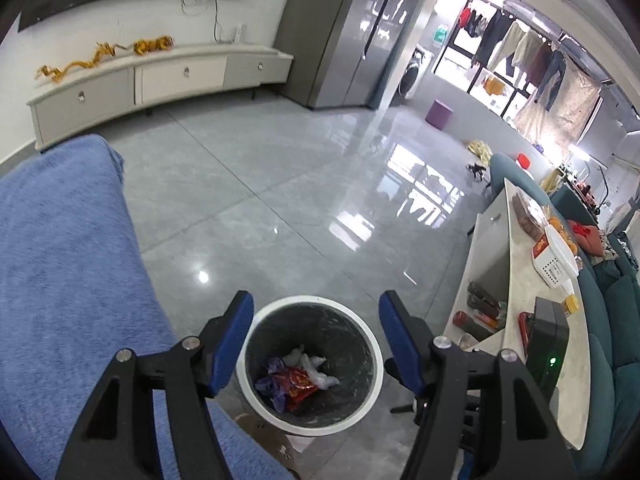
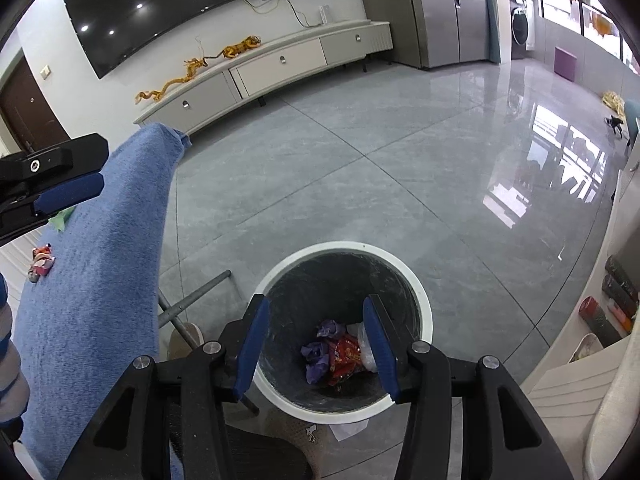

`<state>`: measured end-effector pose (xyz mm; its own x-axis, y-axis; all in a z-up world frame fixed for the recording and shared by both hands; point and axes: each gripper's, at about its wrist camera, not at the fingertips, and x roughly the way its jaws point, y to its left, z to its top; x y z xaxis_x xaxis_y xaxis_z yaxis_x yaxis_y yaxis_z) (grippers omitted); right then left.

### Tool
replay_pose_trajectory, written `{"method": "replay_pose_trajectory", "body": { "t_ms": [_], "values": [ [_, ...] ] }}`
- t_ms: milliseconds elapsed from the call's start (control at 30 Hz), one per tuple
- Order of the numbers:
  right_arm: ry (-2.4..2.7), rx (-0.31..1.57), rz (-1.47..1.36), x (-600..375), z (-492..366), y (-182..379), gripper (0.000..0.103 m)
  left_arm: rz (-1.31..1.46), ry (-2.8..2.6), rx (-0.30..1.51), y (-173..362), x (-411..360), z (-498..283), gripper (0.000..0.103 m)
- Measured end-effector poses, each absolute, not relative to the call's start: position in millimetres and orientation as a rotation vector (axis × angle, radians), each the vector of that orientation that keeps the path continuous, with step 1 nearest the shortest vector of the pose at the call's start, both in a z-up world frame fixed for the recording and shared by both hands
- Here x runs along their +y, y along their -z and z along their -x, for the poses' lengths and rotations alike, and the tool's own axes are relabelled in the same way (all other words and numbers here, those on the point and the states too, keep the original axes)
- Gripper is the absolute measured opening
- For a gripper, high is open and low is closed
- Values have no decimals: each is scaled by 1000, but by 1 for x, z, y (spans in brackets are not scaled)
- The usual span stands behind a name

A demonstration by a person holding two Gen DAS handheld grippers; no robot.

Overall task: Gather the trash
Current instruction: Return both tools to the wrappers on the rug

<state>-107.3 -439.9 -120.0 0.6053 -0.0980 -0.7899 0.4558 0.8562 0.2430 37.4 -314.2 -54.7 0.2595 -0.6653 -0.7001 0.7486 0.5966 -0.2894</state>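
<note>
Our left hand-held gripper (image 1: 316, 336), black with blue pads, hangs above the round dark bin with a white rim (image 1: 372, 364); its jaws stand well apart with nothing between them. Our right hand-held gripper (image 2: 316, 344) hovers over the same bin (image 2: 424, 312), its jaws a little narrower and likewise empty.

At the bottom of the bin we see the collected trash: a red printed wrapper (image 2: 344, 356), crumpled purple wrappers (image 2: 316, 354) just beside it, and white crumpled plastic (image 1: 316, 368) touching the red one.

To the left of the bin lies a counter covered by a blue towel (image 2: 100, 260). On that towel, well apart from the bin, we see a small red and white wrapper (image 2: 42, 260) and a green scrap (image 2: 62, 218) near the left gripper's blue pad in the right wrist view.

To the right of the bin stands a long pale low counter (image 1: 532, 340) carrying a black box (image 1: 548, 340) and a red and white carton (image 1: 554, 260). The bin stands on a glossy grey tiled floor (image 1: 280, 200).
</note>
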Motion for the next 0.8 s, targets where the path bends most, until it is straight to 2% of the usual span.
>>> {"method": "replay_pose_trajectory", "body": {
  "t_ms": [533,800],
  "values": [
    [306,782,-352,-397,108,63,46,-65,832,786,18,-211,-28,64],
    [278,759,-290,-366,104,39,48,-14,750,756,15,-150,-33,69]
  ]
}}
